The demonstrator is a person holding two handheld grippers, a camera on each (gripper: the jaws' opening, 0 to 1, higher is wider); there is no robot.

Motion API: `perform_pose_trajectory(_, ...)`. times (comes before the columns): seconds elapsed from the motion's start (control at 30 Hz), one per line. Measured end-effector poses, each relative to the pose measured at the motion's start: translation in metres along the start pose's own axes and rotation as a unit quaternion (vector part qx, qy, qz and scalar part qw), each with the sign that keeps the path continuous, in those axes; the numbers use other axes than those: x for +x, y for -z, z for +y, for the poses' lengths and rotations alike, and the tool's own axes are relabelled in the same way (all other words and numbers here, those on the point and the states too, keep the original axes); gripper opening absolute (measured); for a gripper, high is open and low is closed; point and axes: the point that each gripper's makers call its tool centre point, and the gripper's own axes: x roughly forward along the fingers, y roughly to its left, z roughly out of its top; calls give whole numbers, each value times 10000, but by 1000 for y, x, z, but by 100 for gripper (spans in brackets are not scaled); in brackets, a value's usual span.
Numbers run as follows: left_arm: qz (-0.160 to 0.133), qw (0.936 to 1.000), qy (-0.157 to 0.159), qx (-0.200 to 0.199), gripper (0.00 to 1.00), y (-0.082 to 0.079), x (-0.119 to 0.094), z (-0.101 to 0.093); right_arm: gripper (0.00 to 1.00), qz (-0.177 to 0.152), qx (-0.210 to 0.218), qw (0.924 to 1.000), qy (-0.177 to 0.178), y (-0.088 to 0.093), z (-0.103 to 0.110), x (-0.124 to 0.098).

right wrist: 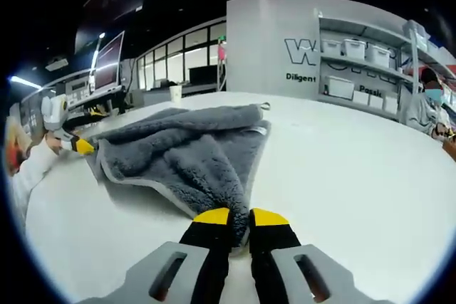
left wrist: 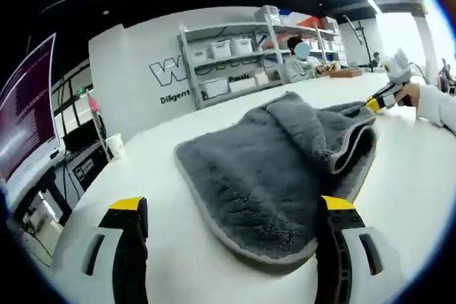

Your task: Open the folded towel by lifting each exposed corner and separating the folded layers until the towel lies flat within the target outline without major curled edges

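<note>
I have the grey towel (left wrist: 274, 169) lying on the white surface (left wrist: 164, 147), bunched and partly folded, with its pale hem showing along the edges. In the left gripper view my left gripper (left wrist: 231, 236) sits low at the towel's near side with its fingers spread wide apart and gripping nothing; the right-hand finger (left wrist: 336, 226) is at the towel's near edge, though I cannot tell if it touches, and the other (left wrist: 128, 229) is over bare surface beside the towel. In that view the other gripper (left wrist: 376, 102) is at the towel's far corner, held by a hand (left wrist: 410, 94) in a white sleeve.

In the right gripper view my right gripper (right wrist: 241, 217) has its yellow-tipped fingers drawn together on a corner of the towel (right wrist: 182, 151), the cloth pinched between them and running away from the tips in a raised fold. The left gripper (right wrist: 80, 145) appears at the towel's far side, its tip just at the hem.

Behind the towel stand shelves (left wrist: 242, 58) with white bins, a cup (left wrist: 115, 145) on the surface, and a monitor (left wrist: 28, 115).
</note>
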Motion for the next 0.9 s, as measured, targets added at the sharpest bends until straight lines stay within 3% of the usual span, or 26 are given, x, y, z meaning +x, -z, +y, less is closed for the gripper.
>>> perform_pose_trajectory(0.9, -72, 10000, 17, 33, 94, -2, 0, -2, 3, -22, 249, 9985, 496, 11, -41, -25)
